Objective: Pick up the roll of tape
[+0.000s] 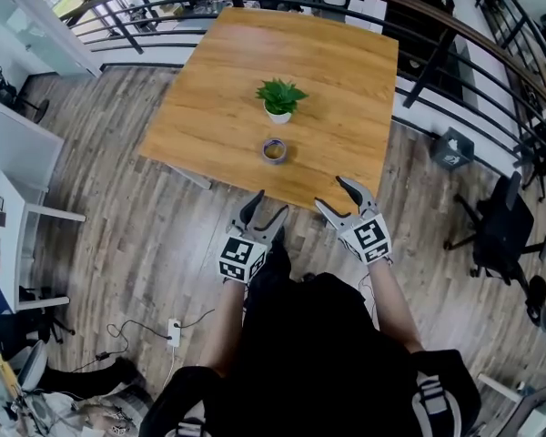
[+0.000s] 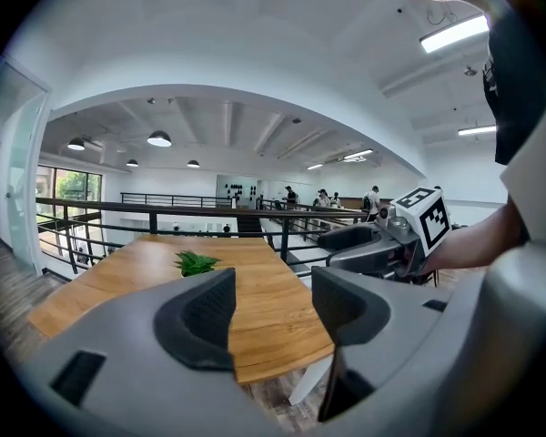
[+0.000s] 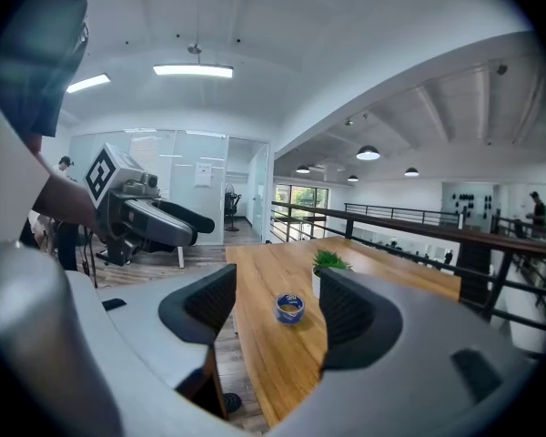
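A blue roll of tape (image 1: 274, 150) lies flat on the wooden table (image 1: 218, 107), near its front edge and just in front of a small potted plant (image 1: 280, 98). Both grippers hover off the table's near edge, apart from the roll. My left gripper (image 1: 267, 209) is open with nothing between its jaws. My right gripper (image 1: 332, 194) is open too. In the right gripper view the roll of tape (image 3: 289, 308) shows in the gap of the right gripper (image 3: 278, 289), still well ahead of it. The left gripper (image 2: 273, 312) frames bare tabletop; the roll is hidden there.
A black railing (image 1: 455, 35) curves round the table's far and right sides. A black office chair (image 1: 505, 235) stands on the wood floor at the right, white desks (image 1: 9, 162) at the left. The plant (image 3: 330, 262) stands just behind the roll.
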Demonstrator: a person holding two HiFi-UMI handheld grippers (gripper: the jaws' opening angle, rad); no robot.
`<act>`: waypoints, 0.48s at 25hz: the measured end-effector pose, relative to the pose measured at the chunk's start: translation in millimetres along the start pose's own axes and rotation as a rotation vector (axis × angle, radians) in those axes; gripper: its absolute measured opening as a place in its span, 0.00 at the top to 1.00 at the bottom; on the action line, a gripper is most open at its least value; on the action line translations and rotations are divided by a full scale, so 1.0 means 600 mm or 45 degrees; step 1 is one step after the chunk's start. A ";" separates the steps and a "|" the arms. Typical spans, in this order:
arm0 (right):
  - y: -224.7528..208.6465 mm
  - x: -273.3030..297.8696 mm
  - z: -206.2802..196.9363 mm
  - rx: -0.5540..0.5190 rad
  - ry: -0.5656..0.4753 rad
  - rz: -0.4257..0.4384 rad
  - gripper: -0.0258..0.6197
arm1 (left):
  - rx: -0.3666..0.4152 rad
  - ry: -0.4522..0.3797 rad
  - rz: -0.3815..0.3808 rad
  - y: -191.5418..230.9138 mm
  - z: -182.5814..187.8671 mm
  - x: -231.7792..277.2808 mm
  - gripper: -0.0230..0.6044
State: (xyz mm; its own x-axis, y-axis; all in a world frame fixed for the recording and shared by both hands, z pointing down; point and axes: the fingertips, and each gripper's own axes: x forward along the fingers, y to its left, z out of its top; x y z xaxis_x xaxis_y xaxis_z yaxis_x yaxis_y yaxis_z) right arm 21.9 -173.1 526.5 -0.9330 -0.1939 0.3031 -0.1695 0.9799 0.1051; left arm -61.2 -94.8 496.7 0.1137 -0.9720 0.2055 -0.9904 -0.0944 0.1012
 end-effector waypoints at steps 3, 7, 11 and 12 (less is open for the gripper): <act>-0.003 0.014 0.002 0.000 0.006 0.002 0.52 | 0.001 0.010 -0.012 0.014 0.000 0.011 0.54; -0.015 0.030 0.007 0.010 0.018 -0.013 0.52 | 0.045 0.044 -0.025 0.028 -0.004 0.026 0.54; -0.035 0.049 0.010 0.029 0.017 -0.030 0.52 | 0.041 0.063 -0.042 0.048 -0.010 0.046 0.54; -0.039 0.053 0.010 0.031 0.021 -0.033 0.52 | 0.024 0.063 -0.047 0.054 -0.011 0.051 0.54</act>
State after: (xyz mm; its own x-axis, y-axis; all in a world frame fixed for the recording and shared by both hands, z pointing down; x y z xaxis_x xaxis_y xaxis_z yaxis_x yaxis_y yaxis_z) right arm -5.5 -201.9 528.1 -0.9229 -0.2196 0.3164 -0.2012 0.9754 0.0900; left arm -89.2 -126.4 512.6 0.1534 -0.9561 0.2496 -0.9867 -0.1345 0.0914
